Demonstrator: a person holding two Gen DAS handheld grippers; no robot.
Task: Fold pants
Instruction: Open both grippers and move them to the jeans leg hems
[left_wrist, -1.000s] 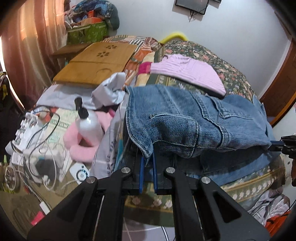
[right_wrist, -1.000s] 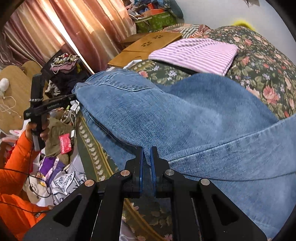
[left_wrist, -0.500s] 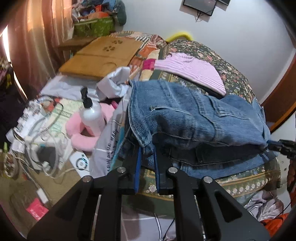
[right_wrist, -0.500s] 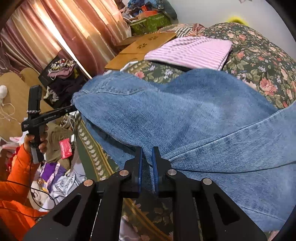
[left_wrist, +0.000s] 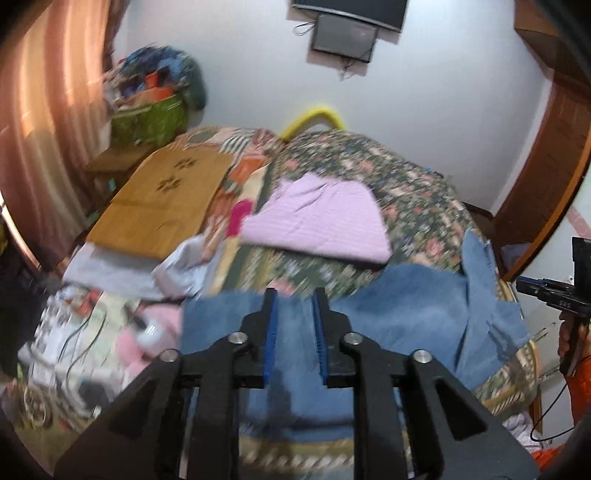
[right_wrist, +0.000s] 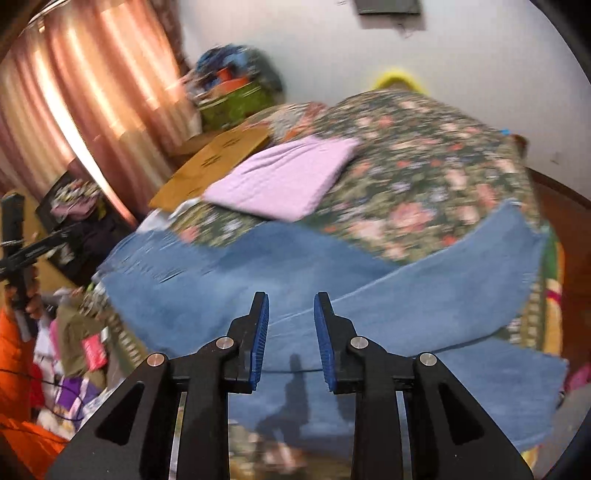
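Blue denim pants (left_wrist: 402, 314) (right_wrist: 332, 280) lie folded across the near edge of the floral bed, legs running to the right. My left gripper (left_wrist: 294, 297) hangs above their left end. Its jaws are opening, and nothing sits between the blue pads. My right gripper (right_wrist: 290, 301) hovers over the middle of the pants, jaws likewise opening, the cloth lying free below them. The right gripper (left_wrist: 554, 295) also shows at the right edge of the left wrist view, held by a hand in an orange sleeve. Both views are motion-blurred.
A folded pink garment (left_wrist: 317, 221) (right_wrist: 284, 177) rests on the floral bedspread (left_wrist: 406, 184) behind the pants. A wooden lap board (left_wrist: 159, 199) lies at the left. Clutter, cables and a pink cushion (left_wrist: 147, 332) fill the floor at the left, by the curtains (right_wrist: 92, 110).
Both grippers let go of the denim edges they were pinching, opened, and lifted back and up from the bed. The pants now lie flat, folded over.
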